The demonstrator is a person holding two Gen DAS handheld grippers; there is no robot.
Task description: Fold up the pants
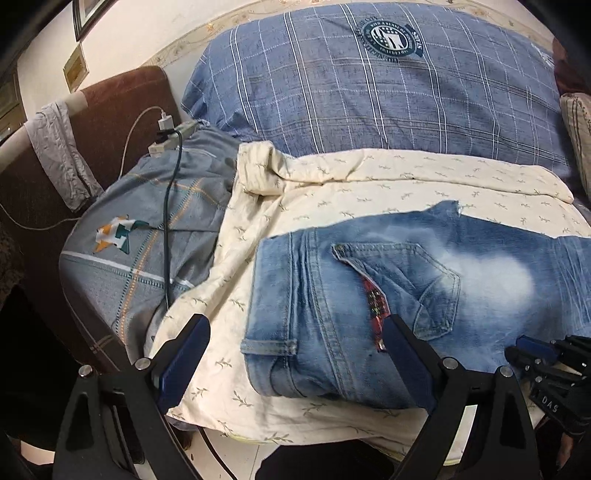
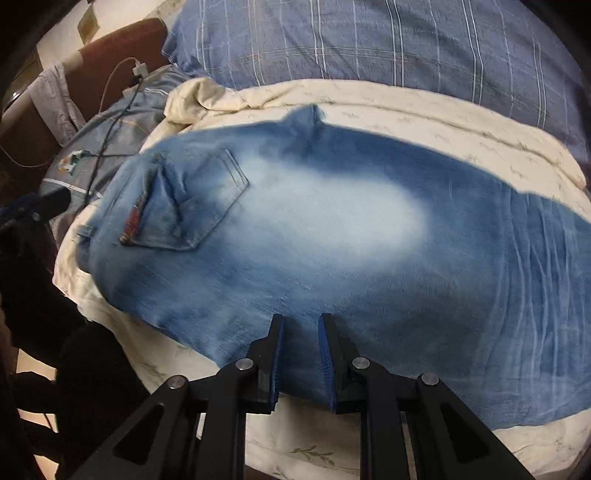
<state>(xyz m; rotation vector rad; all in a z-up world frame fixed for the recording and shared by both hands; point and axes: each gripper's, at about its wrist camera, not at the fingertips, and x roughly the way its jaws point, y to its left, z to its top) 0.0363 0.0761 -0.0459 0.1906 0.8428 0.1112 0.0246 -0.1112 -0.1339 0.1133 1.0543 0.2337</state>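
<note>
— Across the cream leaf-print sheet [image 1: 369,184], what lies there?

— A pair of faded light-blue denim jeans [image 2: 332,229], spread flat with the back side up. The waistband end [image 1: 273,295] points toward nine o'clock in both views, and the legs run off toward three o'clock. A stitched back pocket [image 2: 207,206] shows, with a strip of red plaid lining [image 1: 376,302] at its edge, and a belt loop [image 1: 269,347] sits at the lower corner of the waist.

— And the tongs?

— The left gripper [image 1: 295,354] has its jaws wide apart, hanging above the waistband corner; nothing is between the blue pads. The right gripper [image 2: 300,354] has its jaws narrow, only a slim gap between them, over the near edge of the denim at six o'clock. Whether its tips touch the cloth I cannot tell, but no fold is pinched between them. It also shows at four o'clock in the left view.

— What surrounds the jeans?

— At twelve o'clock, a blue checked duvet [image 1: 369,92] with a round dark emblem [image 1: 388,35]. At nine o'clock, a grey pillow [image 1: 129,240] with an orange and teal patch, crossed by a black cable [image 1: 168,221] running to a white charger plug [image 1: 165,122]. Beyond, at ten o'clock, a brown upholstered headboard [image 1: 122,96] with a grey cloth [image 1: 62,147] draped on its rail.
</note>
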